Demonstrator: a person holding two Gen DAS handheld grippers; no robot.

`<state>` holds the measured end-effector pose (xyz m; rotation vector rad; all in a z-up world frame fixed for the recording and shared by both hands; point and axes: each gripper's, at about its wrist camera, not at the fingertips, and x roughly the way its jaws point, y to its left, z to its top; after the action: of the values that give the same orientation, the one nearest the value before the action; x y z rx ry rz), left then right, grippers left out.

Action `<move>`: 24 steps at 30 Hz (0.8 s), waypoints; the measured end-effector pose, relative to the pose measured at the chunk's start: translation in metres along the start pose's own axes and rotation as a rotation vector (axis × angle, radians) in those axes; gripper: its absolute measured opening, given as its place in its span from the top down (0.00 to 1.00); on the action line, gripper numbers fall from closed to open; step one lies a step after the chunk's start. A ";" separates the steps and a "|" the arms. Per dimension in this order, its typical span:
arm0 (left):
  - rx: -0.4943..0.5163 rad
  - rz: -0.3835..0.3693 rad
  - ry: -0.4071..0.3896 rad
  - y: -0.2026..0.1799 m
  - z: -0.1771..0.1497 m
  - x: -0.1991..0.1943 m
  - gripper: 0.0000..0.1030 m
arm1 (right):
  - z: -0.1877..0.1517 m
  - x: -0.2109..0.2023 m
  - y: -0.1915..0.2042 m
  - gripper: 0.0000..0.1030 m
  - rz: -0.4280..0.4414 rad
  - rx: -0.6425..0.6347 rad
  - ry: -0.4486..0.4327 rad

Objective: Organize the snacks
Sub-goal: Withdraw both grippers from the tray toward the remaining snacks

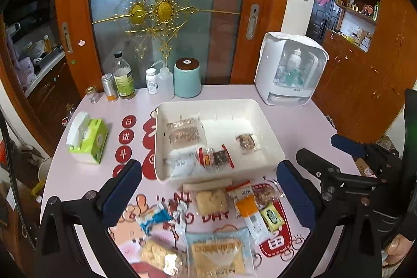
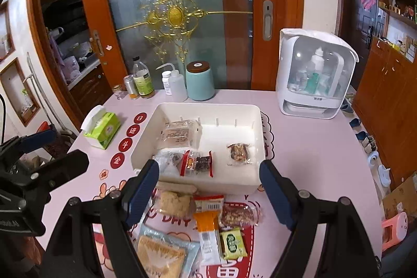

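Both grippers, left (image 1: 208, 197) and right (image 2: 208, 192), hover with fingers wide over light, crinkly snack packets (image 2: 208, 226), likely best pinched at sealed edges, before the white bin (image 2: 208, 181).

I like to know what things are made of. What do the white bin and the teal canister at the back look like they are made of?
The white bin looks like moulded plastic: smooth, slightly glossy walls with rounded corners. The teal canister seems glazed ceramic or coated metal, with an even satin sheen; its dark brown lid may be wood, though that is uncertain.
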<state>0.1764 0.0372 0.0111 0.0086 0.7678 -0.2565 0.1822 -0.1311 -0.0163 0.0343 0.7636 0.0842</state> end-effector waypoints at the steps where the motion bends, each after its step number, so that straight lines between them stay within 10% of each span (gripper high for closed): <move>1: -0.003 0.002 -0.003 -0.002 -0.006 -0.007 0.00 | -0.003 -0.005 0.001 0.22 0.003 -0.004 -0.003; 24: -0.080 0.086 0.067 0.048 -0.091 -0.052 0.00 | -0.074 -0.021 0.027 0.22 0.030 -0.069 0.079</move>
<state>0.0890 0.1050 -0.0232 -0.0249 0.8423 -0.1445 0.1140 -0.1064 -0.0538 -0.0230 0.8390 0.1411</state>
